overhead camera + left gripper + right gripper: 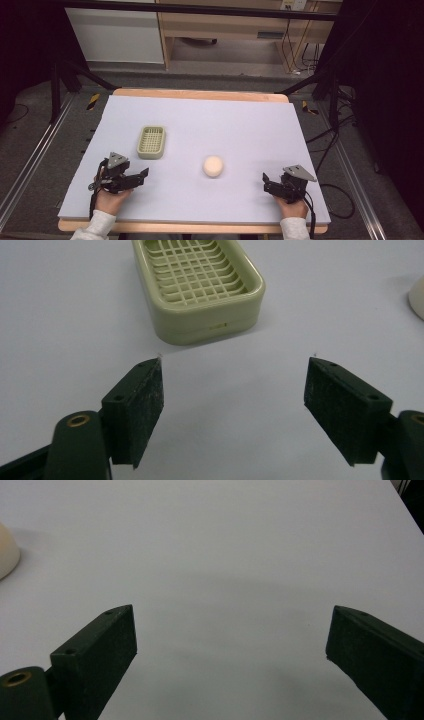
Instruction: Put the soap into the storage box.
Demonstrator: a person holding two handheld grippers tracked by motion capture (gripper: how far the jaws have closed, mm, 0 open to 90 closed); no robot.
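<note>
From the high view I have the left gripper (141, 176) low at the left of the frame and the right gripper (265, 181) low at the right, each resting in a hand at the near edge of the pale table (240, 120). My left gripper's jaws are spread wide with nothing between them; its own view shows bare table in the gap. The right gripper is likewise wide open and empty, its right jaw cut off by the frame's lower right corner in the right gripper view. The green soap dish (151, 141) sits just above and right of the left gripper in the high view, well apart from the jaws; in the left gripper view its far end runs off the top edge, so I see just the near end of the grid. The round cream soap (213, 166) lies near the middle of the frame, between the two grippers and apart from the dish. In both gripper views it shows as a sliver cut by the frame edge, at the right edge in one (417, 297) and the left edge in the other (7, 552).
</note>
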